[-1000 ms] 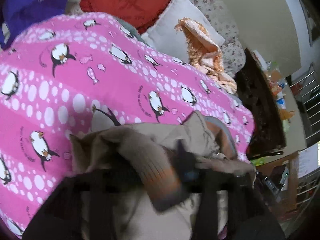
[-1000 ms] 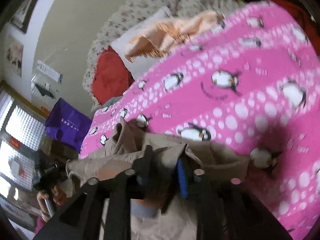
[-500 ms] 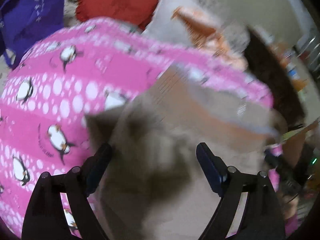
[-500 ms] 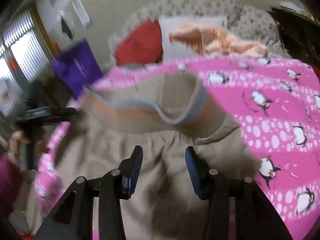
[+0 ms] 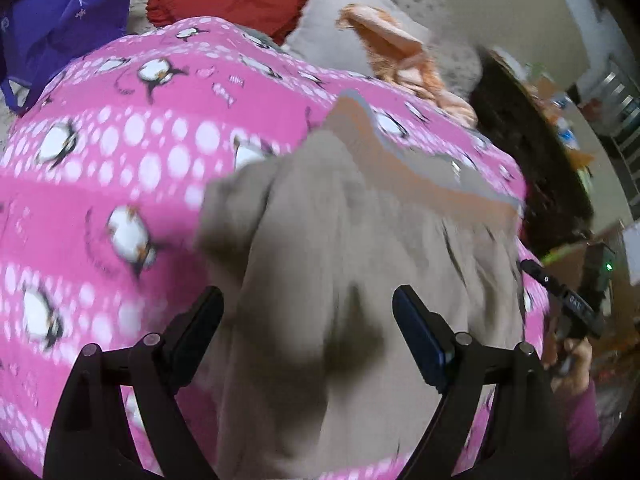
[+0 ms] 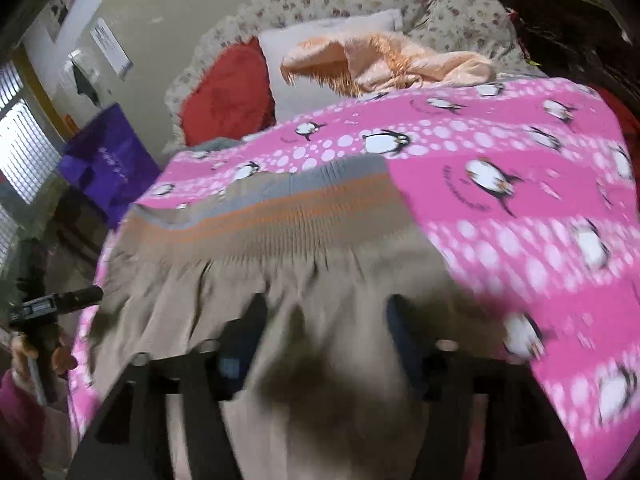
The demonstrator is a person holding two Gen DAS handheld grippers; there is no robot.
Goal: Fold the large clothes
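Left wrist view shows the beige garment (image 5: pixel 340 280) lying on the pink penguin blanket (image 5: pixel 120 168) of the bed, its ribbed waistband (image 5: pixel 400 164) (grey and orange striped) at the far end. The left gripper (image 5: pixel 308 320) has its jaws wide apart over the cloth, holding nothing. From the right wrist view, the right gripper (image 6: pixel 324 332) hangs over the same beige garment (image 6: pixel 320 288) with its jaws opening, cloth below them but not pinched.

Both tools seem to have let go, so the step in hand looks like laying the piece flat before a fold. To do it well, I would pick matching points at the two sides of the waistband (image 6: pixel 280 208), grip only one layer's edge, and pull gently outward so the gathers smooth out. A rumpled corner near the left side needs flattening first.
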